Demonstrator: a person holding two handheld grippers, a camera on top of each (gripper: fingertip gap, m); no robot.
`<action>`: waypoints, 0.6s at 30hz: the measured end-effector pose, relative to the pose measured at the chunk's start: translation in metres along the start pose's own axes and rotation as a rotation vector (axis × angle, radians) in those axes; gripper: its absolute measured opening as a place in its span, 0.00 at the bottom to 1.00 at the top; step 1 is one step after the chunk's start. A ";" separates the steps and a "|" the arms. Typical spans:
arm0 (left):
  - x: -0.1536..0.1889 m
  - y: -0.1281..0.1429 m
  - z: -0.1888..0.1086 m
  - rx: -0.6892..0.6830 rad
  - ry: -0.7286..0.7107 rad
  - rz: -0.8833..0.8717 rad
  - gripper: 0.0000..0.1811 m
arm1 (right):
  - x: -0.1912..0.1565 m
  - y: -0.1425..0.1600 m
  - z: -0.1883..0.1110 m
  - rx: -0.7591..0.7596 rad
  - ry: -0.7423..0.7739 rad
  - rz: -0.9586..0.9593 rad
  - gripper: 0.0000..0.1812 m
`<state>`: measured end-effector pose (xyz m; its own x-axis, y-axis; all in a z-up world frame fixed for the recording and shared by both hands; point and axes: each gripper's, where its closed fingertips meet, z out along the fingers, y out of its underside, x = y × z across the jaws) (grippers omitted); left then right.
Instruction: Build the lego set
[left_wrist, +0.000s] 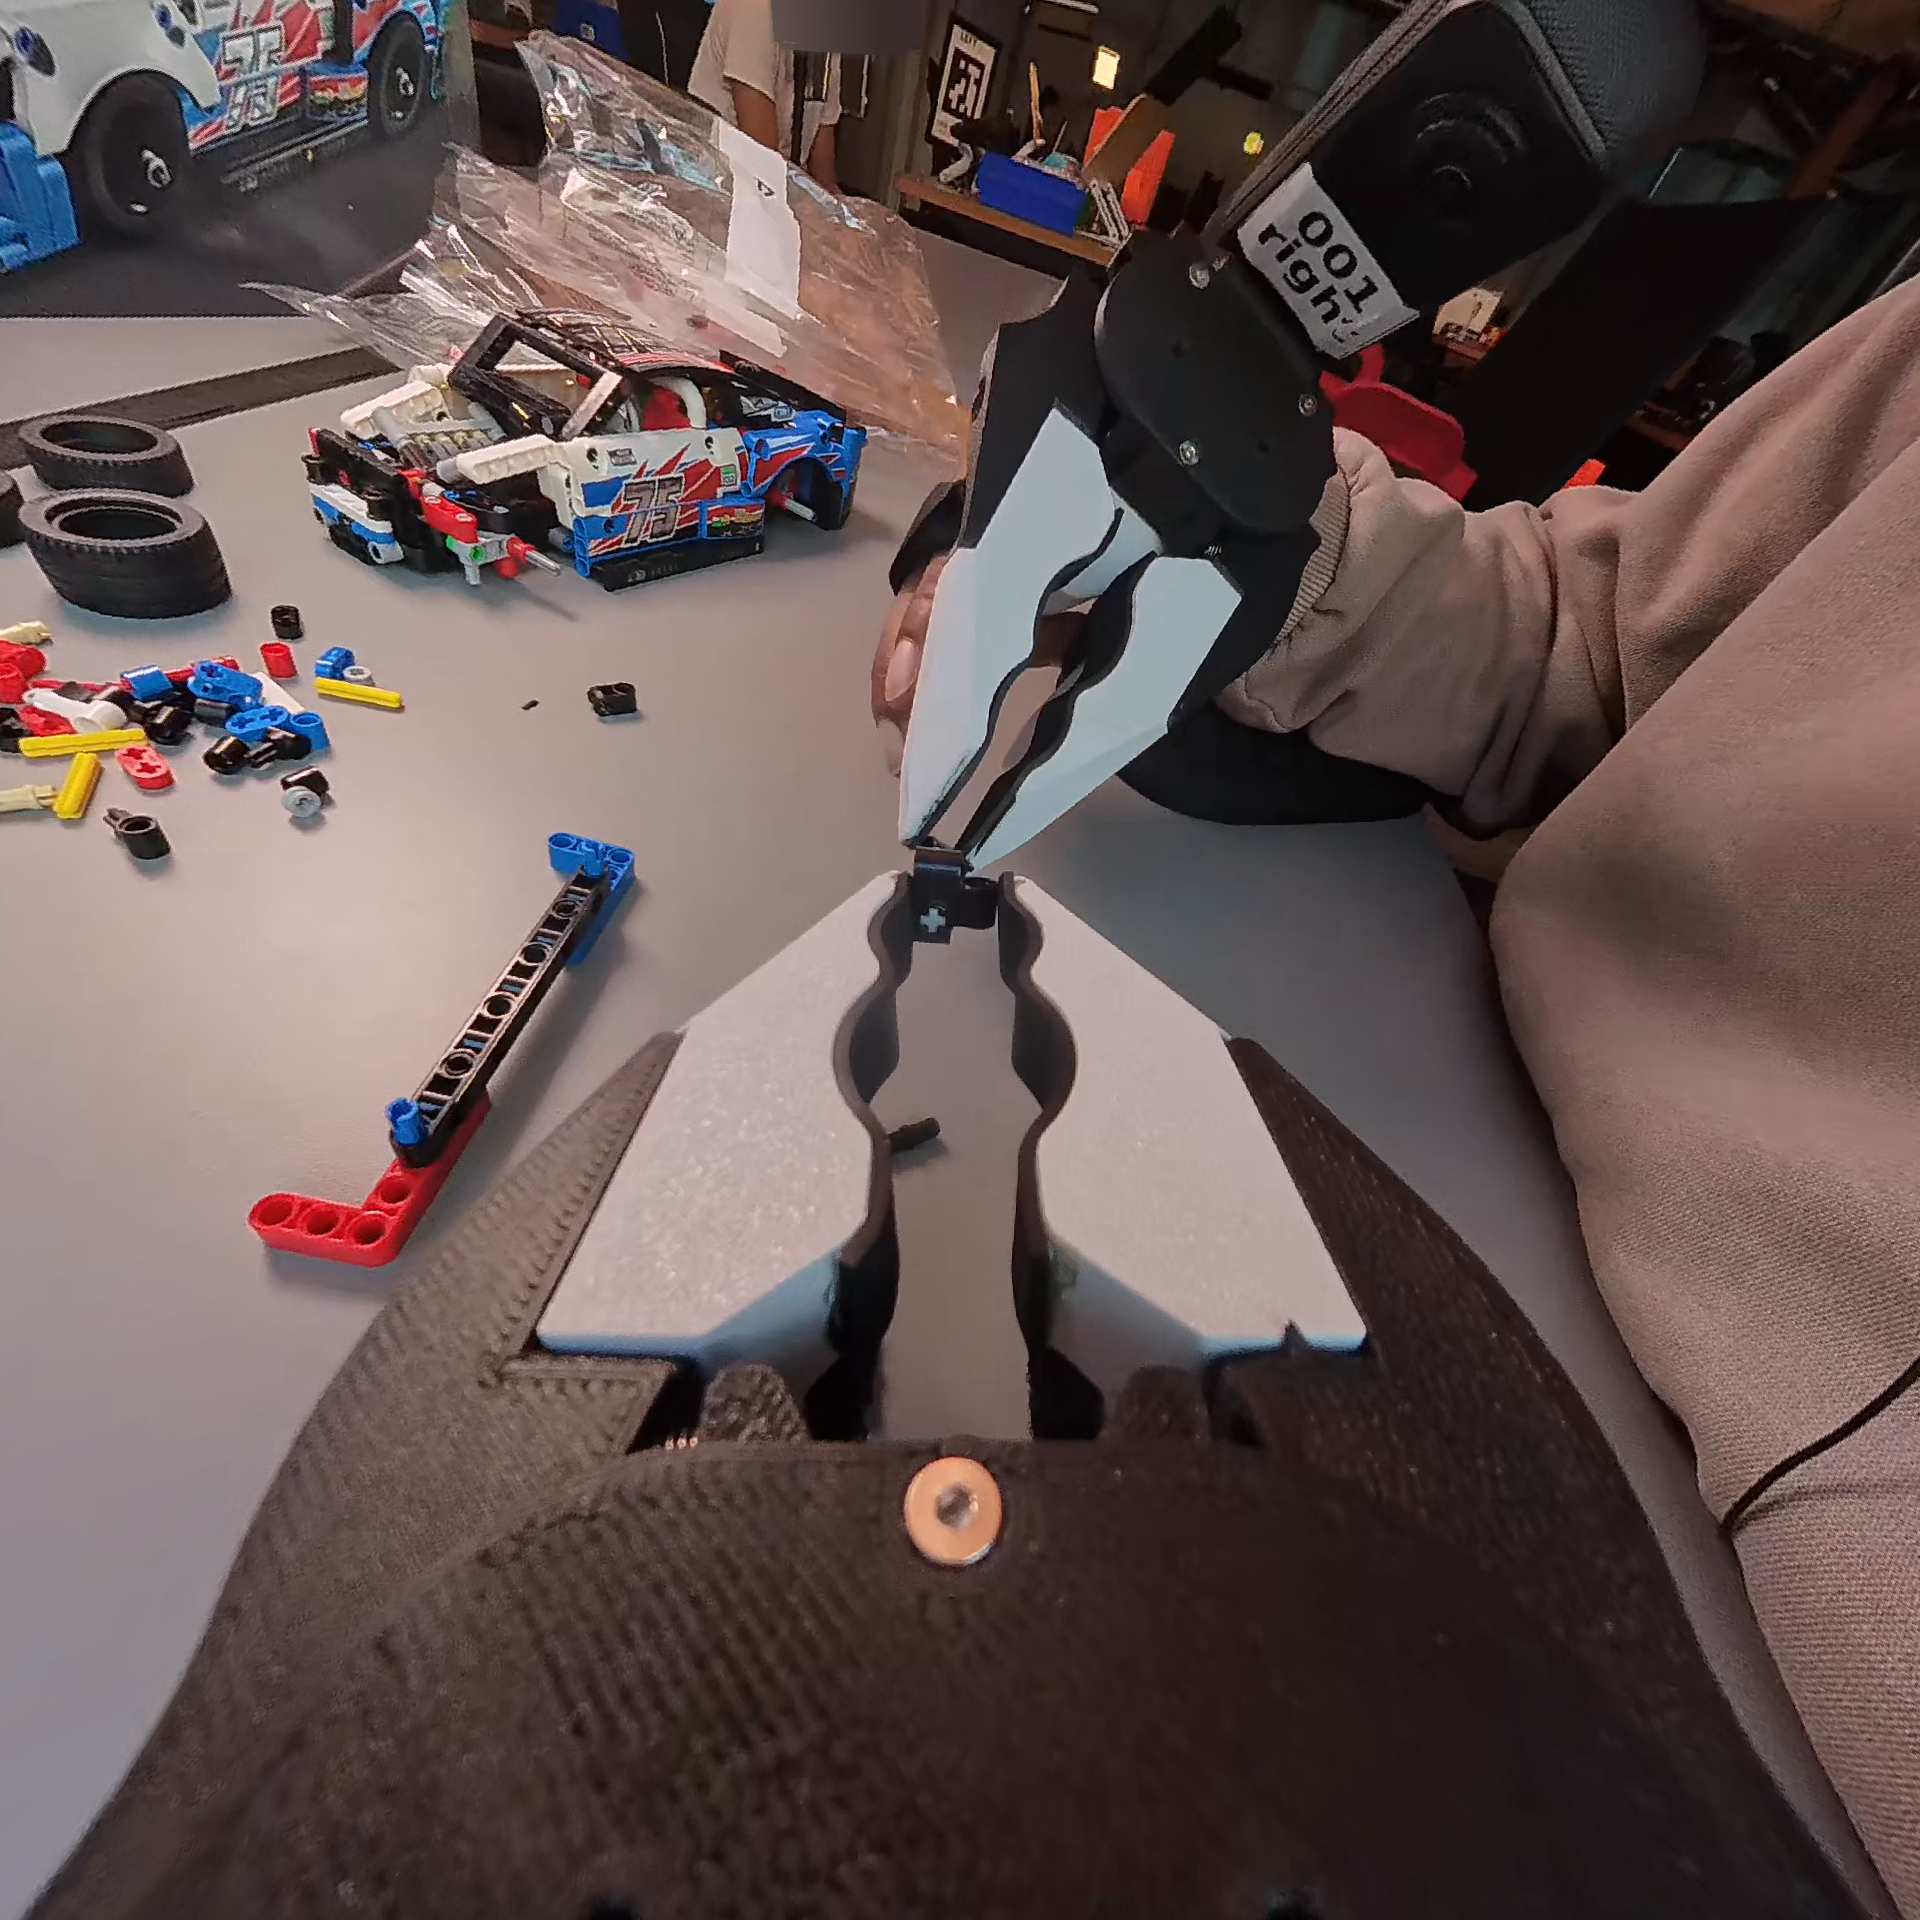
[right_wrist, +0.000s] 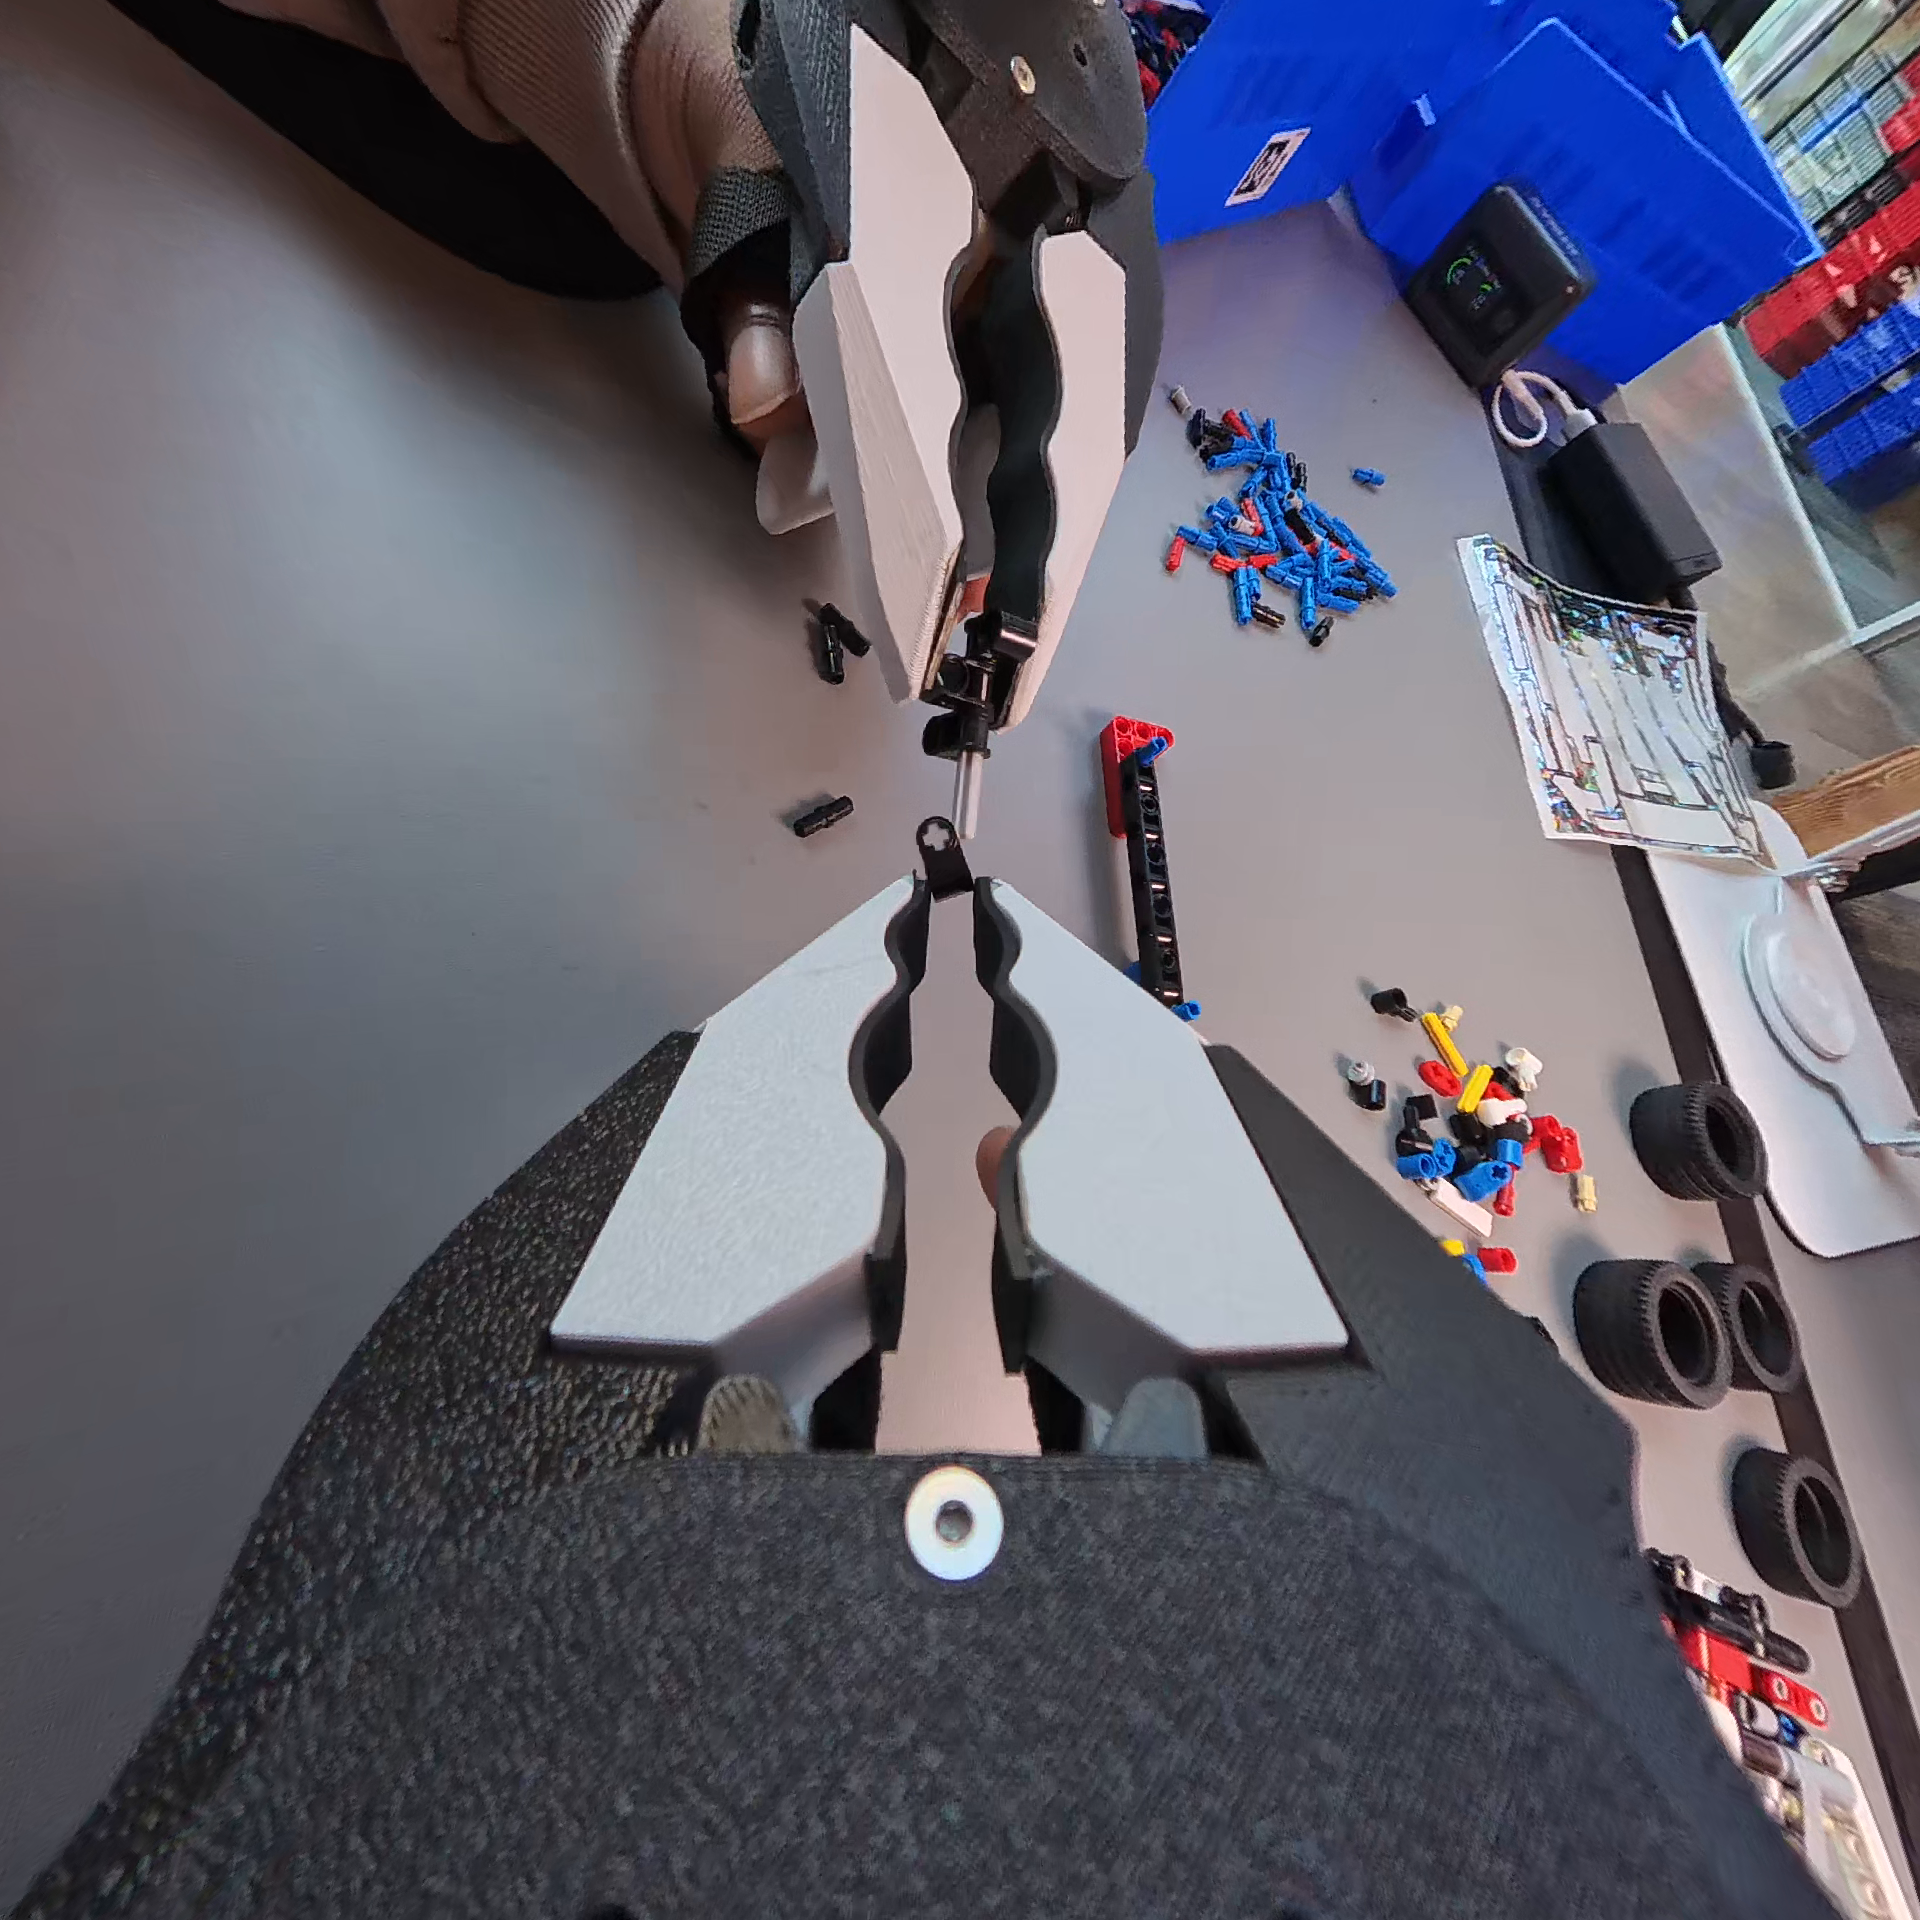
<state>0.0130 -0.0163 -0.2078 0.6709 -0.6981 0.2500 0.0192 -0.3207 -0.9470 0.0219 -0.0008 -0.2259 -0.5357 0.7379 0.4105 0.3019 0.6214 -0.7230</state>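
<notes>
lego car, part-built, white, blue and red, sits on the grey table in the upper left of the left wrist view; in the right wrist view only a cut-off sliver shows at the lower right edge. 
left gripper pinches a black connector assembly at its tips. in the right wrist view this same piece hangs from those tips at upper centre with a grey axle pointing down. 
right gripper pinches a small black cross-hole connector, just beside the axle tip; touching or apart, cannot tell. 
in the left wrist view the two grippers' tips meet, so the small connector is hard to separate from the other piece. 
black beam with red and blue ends lies at left centre. 
loose parts pile and black tyres are cut by the left edge. 
clear plastic bag behind the car. 
blue pin pile at upper right of the right wrist view, sticker sheet beyond it.
</notes>
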 end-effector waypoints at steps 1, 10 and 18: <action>0.000 0.001 0.000 -0.004 -0.001 0.003 0.08 | -0.001 0.001 0.000 -0.002 -0.002 -0.002 0.04; 0.001 0.003 0.002 -0.020 0.003 0.005 0.08 | 0.000 0.007 0.002 -0.018 0.016 -0.013 0.04; -0.013 0.004 -0.003 -0.017 -0.033 -0.113 0.08 | 0.012 0.013 0.002 -0.001 0.101 -0.082 0.04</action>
<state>0.0022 -0.0104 -0.2146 0.6895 -0.6355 0.3474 0.0836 -0.4067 -0.9097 0.0181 0.0155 -0.2312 -0.4762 0.7075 0.5222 0.2616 0.6809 -0.6841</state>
